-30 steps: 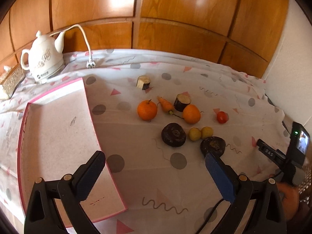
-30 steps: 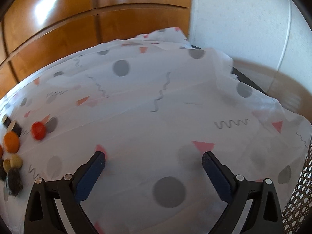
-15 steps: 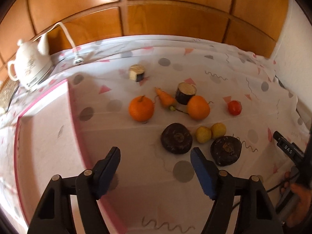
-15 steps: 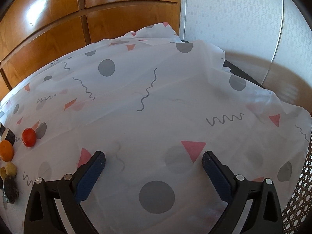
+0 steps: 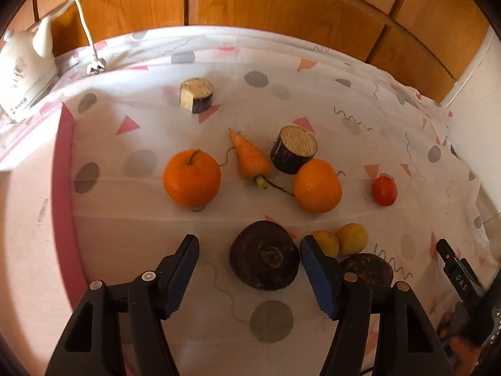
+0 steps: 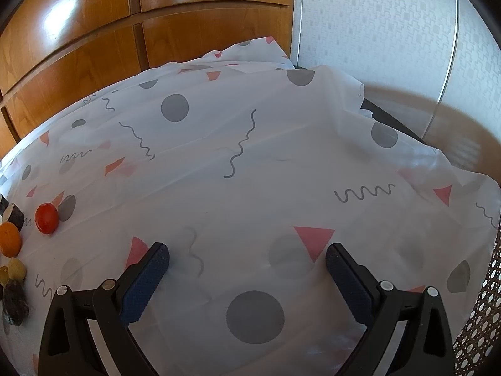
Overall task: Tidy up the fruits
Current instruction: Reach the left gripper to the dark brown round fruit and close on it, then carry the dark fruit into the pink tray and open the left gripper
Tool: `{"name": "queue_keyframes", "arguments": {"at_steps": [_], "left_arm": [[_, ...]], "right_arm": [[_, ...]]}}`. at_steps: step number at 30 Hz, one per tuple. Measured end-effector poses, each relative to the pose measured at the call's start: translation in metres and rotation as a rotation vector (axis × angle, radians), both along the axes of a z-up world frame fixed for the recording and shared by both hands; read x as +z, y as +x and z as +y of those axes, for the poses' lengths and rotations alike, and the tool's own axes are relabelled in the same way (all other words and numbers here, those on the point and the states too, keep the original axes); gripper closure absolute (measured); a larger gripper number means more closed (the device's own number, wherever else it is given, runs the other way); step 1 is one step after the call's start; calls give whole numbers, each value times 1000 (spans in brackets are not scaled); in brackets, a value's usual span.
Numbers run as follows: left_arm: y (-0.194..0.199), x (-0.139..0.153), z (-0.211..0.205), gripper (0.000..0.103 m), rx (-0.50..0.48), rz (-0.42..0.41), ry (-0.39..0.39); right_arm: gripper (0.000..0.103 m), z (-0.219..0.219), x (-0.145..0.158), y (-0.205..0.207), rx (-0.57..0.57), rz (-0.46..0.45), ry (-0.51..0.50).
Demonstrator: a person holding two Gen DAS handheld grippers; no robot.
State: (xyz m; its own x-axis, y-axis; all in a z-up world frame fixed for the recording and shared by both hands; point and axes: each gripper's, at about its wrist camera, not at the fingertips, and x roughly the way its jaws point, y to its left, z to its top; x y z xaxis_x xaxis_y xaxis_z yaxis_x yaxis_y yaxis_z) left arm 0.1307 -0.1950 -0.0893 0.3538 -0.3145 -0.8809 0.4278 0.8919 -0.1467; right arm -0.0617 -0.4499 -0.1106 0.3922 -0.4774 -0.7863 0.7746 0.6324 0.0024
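The left gripper (image 5: 249,249) is hovering with jaws spread, empty; the dark round fruit (image 5: 264,259) is lying directly ahead, between its fingers but nearer the right one; the right gripper (image 6: 247,258) is idling spread over bare cloth, well apart from the fruit.

I see glossy wood panelling (image 5: 281,6) behind the counter (image 6: 250,172), which wears a white patterned cloth; a pale textured wall (image 6: 375,31) meets the panelling on the right, catching daylight.
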Motion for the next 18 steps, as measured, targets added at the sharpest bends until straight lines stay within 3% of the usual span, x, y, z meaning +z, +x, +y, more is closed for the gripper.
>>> {"name": "queue_keyframes", "arguments": {"at_steps": [2,3,4,7,12,18], "left_arm": [[-3,-1,-2,44,-22,-22,0],[-4,0,-2,55,-37,-22,-16],[-5,0,-1,58,-49,-22,-22],[-9,4,5,58,-52,-11,-44],[-21,27,33,58,-36,-59,-88],[-20,54,102,58,132,-110,-158]], "right_arm": [[0,0,0,0,0,0,0],[0,0,0,0,-1,0,0],[0,0,0,0,-1,0,0],[0,0,0,-1,0,1,0],[0,0,0,0,-1,0,0],[0,0,0,-1,-1,0,0]]}}
